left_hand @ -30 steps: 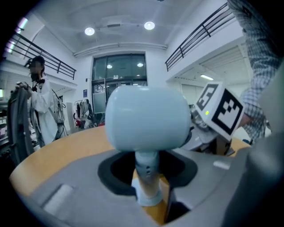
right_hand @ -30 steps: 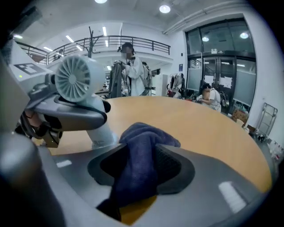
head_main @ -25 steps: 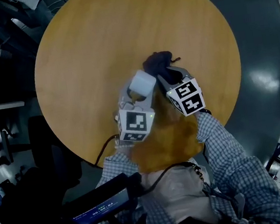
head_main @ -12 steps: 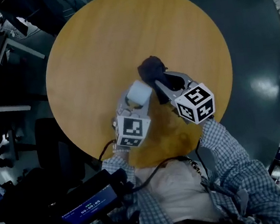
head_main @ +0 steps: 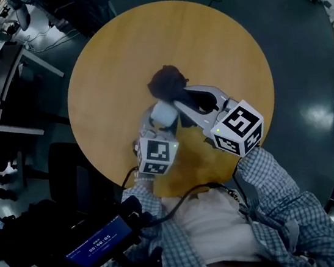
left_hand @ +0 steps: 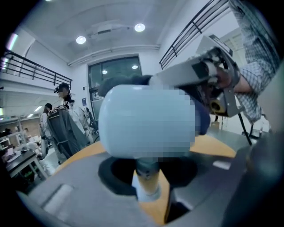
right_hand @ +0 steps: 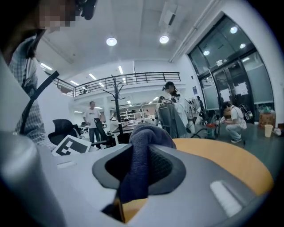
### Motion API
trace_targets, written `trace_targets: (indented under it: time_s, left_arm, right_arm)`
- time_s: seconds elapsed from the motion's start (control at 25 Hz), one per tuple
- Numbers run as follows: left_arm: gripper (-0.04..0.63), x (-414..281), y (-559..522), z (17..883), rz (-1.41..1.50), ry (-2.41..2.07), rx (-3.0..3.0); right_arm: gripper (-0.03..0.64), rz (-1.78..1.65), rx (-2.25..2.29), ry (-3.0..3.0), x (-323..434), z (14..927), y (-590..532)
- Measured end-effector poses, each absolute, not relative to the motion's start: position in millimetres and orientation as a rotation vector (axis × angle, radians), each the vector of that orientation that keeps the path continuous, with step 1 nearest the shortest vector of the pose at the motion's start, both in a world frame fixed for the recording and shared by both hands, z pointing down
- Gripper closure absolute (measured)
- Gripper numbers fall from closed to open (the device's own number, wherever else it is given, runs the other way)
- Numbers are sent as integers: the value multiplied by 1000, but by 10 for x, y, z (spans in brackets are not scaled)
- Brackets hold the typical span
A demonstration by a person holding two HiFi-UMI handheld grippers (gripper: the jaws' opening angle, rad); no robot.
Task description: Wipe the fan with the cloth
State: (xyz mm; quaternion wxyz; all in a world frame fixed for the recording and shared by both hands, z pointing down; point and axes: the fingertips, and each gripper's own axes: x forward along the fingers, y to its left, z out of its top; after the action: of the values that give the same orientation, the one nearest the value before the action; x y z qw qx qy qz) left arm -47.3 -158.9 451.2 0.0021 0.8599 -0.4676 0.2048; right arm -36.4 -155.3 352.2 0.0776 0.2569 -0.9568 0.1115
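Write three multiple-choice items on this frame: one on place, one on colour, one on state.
1. Which side's gripper has the fan? A) left B) right C) neither
2. The cloth is: A) white B) yellow C) dark blue
3. The right gripper is: A) open, empty B) shut on the cloth C) shut on the fan

1 A: the left gripper clamps the fan's stem.
2 C: it reads dark blue in the right gripper view.
3 B: the cloth is pinched between its jaws.
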Motion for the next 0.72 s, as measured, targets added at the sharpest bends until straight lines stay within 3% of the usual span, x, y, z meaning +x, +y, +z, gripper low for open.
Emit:
trace_targets:
  time_s: [0.24, 0.72]
  left_arm:
    - [459, -506, -1666, 4393, 571, -1499, 2682]
    - [459, -486, -1697, 4272, 477, -1516, 2709]
  right_arm:
    - [520, 40, 604, -2902, -619, 3110, -1161]
    - [522, 268, 626, -3014, -376, 3217, -1025]
